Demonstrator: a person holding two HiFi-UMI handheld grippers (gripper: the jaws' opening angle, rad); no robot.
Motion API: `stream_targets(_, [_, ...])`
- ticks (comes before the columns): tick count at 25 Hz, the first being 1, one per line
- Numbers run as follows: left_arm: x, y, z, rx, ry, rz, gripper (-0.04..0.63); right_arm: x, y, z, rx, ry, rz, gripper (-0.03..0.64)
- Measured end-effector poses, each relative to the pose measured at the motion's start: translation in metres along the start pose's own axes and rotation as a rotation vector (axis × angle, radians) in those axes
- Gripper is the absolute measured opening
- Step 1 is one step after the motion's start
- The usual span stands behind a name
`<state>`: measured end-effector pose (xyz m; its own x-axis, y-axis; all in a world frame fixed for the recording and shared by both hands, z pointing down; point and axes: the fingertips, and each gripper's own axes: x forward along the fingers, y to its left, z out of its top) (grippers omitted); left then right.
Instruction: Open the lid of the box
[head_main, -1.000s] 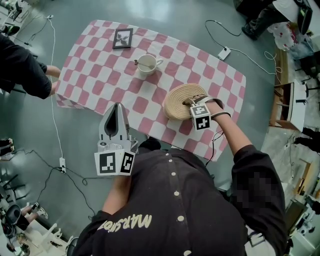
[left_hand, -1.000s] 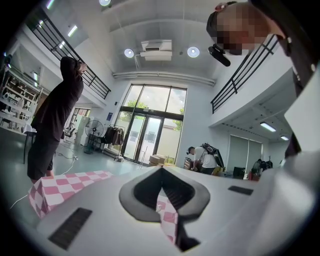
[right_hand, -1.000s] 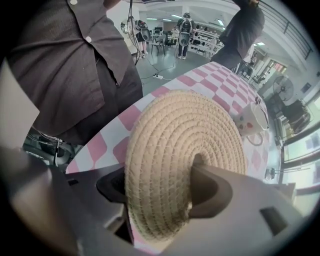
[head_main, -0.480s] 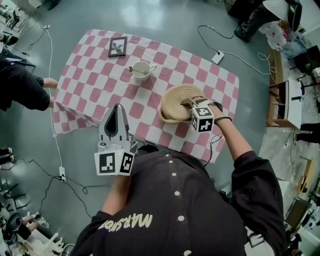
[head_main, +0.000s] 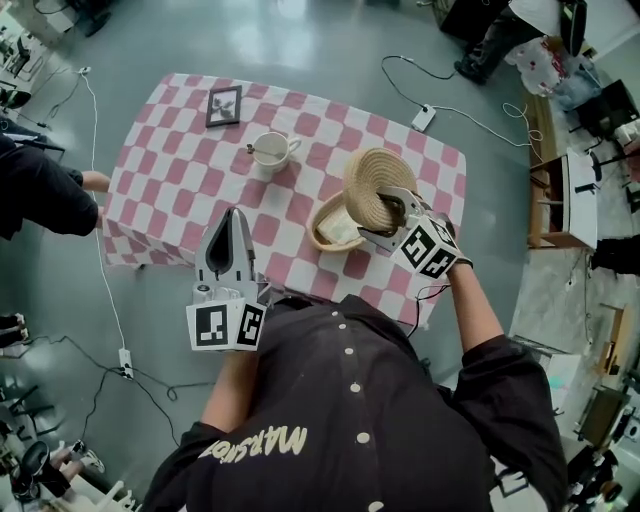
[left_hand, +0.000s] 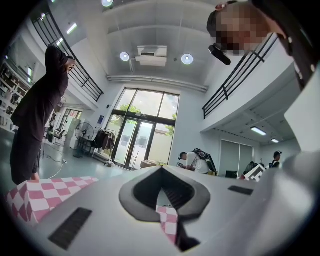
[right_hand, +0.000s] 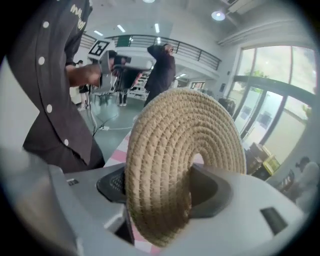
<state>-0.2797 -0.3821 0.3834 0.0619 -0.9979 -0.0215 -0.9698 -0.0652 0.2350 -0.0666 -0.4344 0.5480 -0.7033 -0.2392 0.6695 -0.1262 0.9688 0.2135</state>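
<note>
Between the jaws of our right gripper (head_main: 384, 217) sits the woven lid (right_hand: 182, 145). The jaws are part-way apart and clamp its rim from both sides, so the coiled disc stands on edge across them. A second ago this same lid lay flat on the box with our gripper low against it. Half a second ago it had only tipped up. Now it is raised clear and turned steeply, its underside facing away from us.

Just below these jaws and a little to their left, the box (head_main: 318, 233) rests uncovered on the checked cloth (head_main: 170, 170), something pale showing inside it. Lid and box no longer touch.

Farther out on that side, beyond the box, a cup (head_main: 268, 150) with a spoon in it stands upright. A small picture frame (head_main: 223, 106) lies past it, near the far edge.

Our left gripper (head_main: 236, 226) hovers well apart from the lid, over the near edge of the cloth. Its jaws are closed together with nothing in them, and it is placed much as before.

Far to its left, another person's hand (head_main: 95, 181) rests at the table's end, as earlier.
</note>
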Motion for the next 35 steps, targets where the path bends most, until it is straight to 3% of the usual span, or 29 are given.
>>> stream_targets(12, [0.011, 0.008, 0.014, 0.024, -0.022, 0.009, 0.009, -0.121, -0.07, 0.083, 0.283, -0.414, -0.391, 0.307])
stream_targets(16, [0.015, 0.009, 0.015, 0.03, -0.027, 0.008, 0.009, -0.166, -0.079, 0.097, 0.263, -0.551, -0.522, 0.308])
stream_targets(24, [0.017, 0.006, 0.027, 0.052, -0.054, -0.003, 0.011, -0.235, -0.087, 0.097, 0.291, -0.671, -0.729, 0.308])
stream_targets(35, [0.014, 0.013, 0.049, 0.083, -0.092, 0.01, 0.009, -0.295, -0.089, 0.063, 0.39, -0.681, -0.985, 0.308])
